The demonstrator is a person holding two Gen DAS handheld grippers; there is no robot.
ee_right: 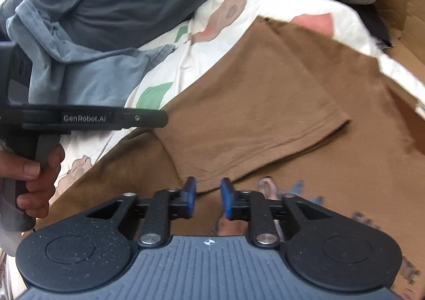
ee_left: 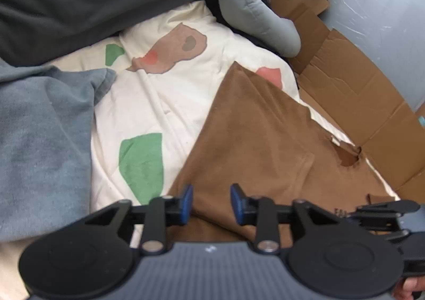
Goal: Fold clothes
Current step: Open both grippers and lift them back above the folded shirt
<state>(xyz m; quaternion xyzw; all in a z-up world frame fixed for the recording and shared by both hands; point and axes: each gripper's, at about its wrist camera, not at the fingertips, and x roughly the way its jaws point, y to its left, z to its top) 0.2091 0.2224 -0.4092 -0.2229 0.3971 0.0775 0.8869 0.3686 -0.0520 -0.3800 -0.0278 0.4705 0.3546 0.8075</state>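
Two open grippers, one brown shirt [ee_right: 265, 87]

The right gripper [ee_right: 208, 197], fingers [ee_right: 190, 193] apart, hovers over the brown shirt's [ee_right: 265, 87] folded sleeve hem.

Home bedroom, patterned bedspread [ee_left: 164, 103], heaped clothes [ee_left: 42, 124], cardboard box [ee_left: 353, 82]
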